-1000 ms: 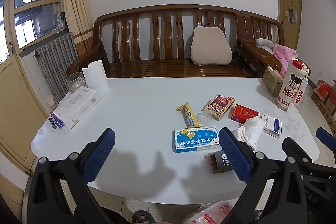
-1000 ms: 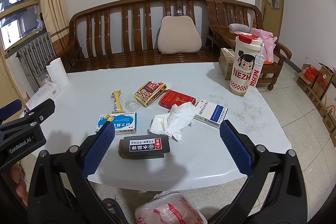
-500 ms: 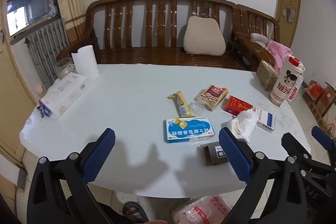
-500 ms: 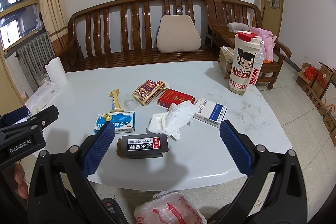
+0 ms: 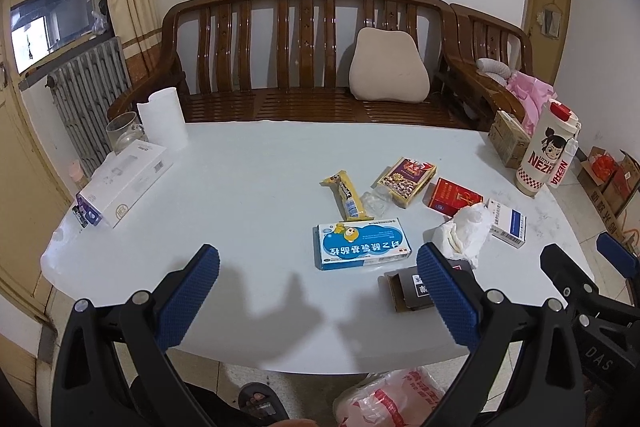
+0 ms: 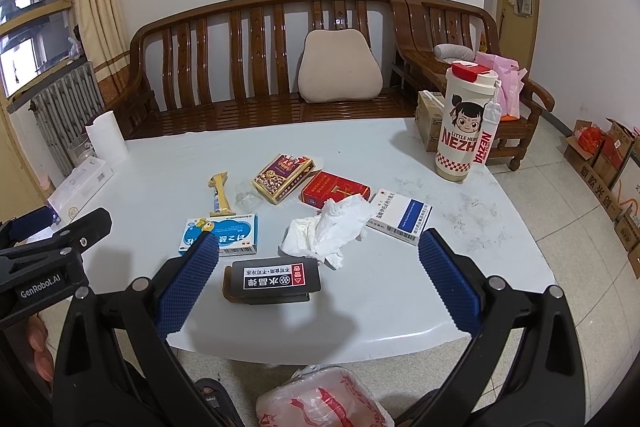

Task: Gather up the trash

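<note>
Trash lies on the white table (image 5: pixel 248 195): a crumpled tissue (image 6: pixel 330 225), a black box (image 6: pixel 276 277), a blue box (image 5: pixel 362 245), a yellow snack wrapper (image 5: pixel 348 195), a brown patterned box (image 6: pixel 282 173), a red box (image 6: pixel 334 189), a white-and-blue box (image 6: pixel 400 215) and a clear plastic scrap (image 6: pixel 246 197). My left gripper (image 5: pixel 318 293) is open and empty above the table's near edge. My right gripper (image 6: pixel 318 285) is open and empty, above the near edge with the black box between its fingers in view. A red-and-white plastic bag (image 6: pixel 320 403) sits on the floor below.
A Nezha tumbler (image 6: pixel 466 123) and a cardboard carton (image 6: pixel 428 121) stand at the table's far right. A long white box (image 5: pixel 124 183), a paper roll (image 5: pixel 162 125) and a glass (image 5: pixel 122 133) stand at the left. A wooden bench (image 5: pixel 304 67) is behind.
Both grippers have drifted slightly over the table's near edge; the left view has tilted down a little. Nothing has been picked up or moved on the table.
</note>
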